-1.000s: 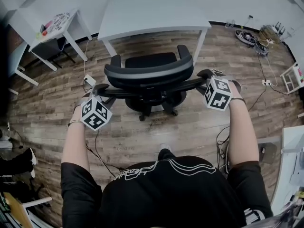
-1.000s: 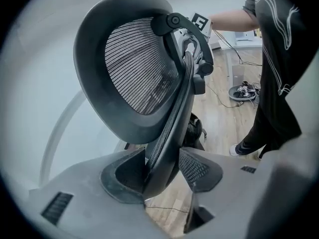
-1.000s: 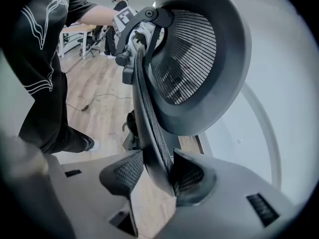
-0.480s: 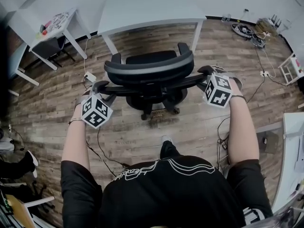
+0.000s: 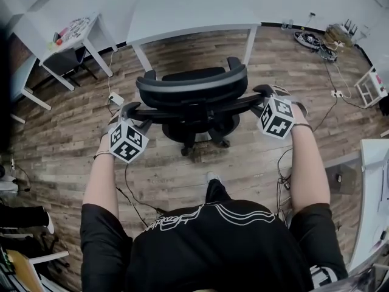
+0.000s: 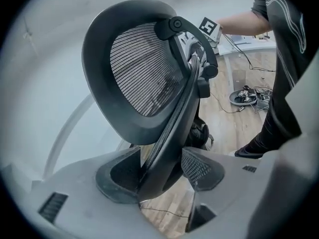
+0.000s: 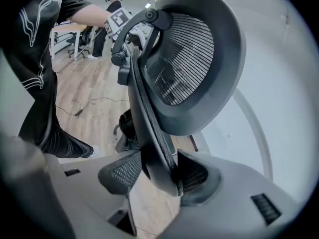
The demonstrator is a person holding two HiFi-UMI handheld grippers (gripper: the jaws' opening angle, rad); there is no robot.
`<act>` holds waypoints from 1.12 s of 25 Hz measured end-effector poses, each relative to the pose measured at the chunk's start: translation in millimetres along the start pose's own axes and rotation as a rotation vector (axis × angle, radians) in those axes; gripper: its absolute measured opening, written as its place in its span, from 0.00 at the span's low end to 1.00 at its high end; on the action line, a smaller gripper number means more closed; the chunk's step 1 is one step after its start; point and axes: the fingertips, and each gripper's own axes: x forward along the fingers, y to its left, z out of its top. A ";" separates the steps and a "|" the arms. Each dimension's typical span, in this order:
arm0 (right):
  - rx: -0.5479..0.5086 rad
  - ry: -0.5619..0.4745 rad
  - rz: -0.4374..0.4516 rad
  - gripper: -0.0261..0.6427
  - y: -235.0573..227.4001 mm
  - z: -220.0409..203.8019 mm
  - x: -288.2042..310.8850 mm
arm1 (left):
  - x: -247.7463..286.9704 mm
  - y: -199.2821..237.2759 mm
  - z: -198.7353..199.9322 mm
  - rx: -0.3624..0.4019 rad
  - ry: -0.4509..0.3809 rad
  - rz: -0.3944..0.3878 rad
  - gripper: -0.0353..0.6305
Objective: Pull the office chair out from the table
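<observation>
Rolled back a little more, the office chair [image 5: 191,93] stands clear of the table [image 5: 188,11]. Its seat faces the table and its wide back runs side to side. Only the gripper views show the back's edges between the parted, opening jaws of the left gripper [image 6: 164,176] and right gripper [image 7: 154,176].
</observation>
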 end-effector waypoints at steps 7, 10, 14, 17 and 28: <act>0.050 0.028 -0.112 0.41 -4.7 0.0 -4.3 | -7.6 3.4 0.8 -0.090 -0.007 0.074 0.44; 0.115 0.006 -0.185 0.41 -4.7 1.9 -15.7 | -21.2 7.2 -2.4 -0.181 -0.026 0.110 0.45; 0.252 -0.076 -0.251 0.41 0.2 12.2 -40.3 | -49.0 10.4 10.9 -0.353 -0.130 0.171 0.44; 0.353 -0.147 -0.256 0.41 13.5 25.3 -56.3 | -68.2 -7.6 27.7 -0.456 -0.224 0.149 0.44; 0.742 -0.417 -0.039 0.13 123.4 97.9 -115.2 | -128.9 -121.2 82.5 -0.634 -0.437 -0.048 0.13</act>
